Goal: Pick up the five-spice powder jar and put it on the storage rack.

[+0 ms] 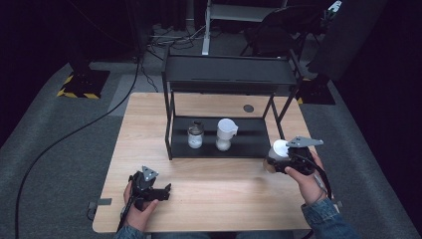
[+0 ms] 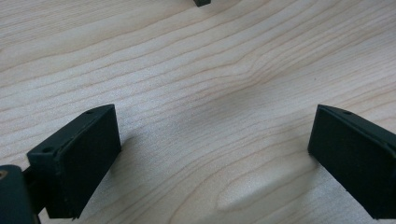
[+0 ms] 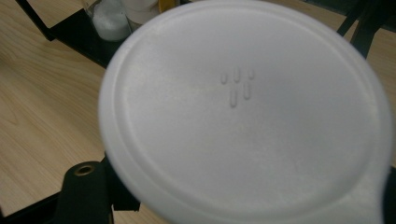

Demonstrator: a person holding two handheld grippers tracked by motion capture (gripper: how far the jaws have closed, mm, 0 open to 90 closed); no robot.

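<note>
Two containers stand on the lower shelf of the black rack [image 1: 171, 130]: a glass jar [image 1: 195, 136] with white powder at the left and a white jug [image 1: 225, 133] just beside it at the right. We see the left gripper [image 1: 160, 190] low over the wooden table [image 1: 219, 194], near its front edge, jaws spread wide with bare wood between them. The right gripper [image 1: 272, 163] sits by the rack's right front leg, jaws closed around a white-lidded container [image 1: 277, 149]; its lid [image 3: 243, 112] blocks most of the right gripper view.
</note>
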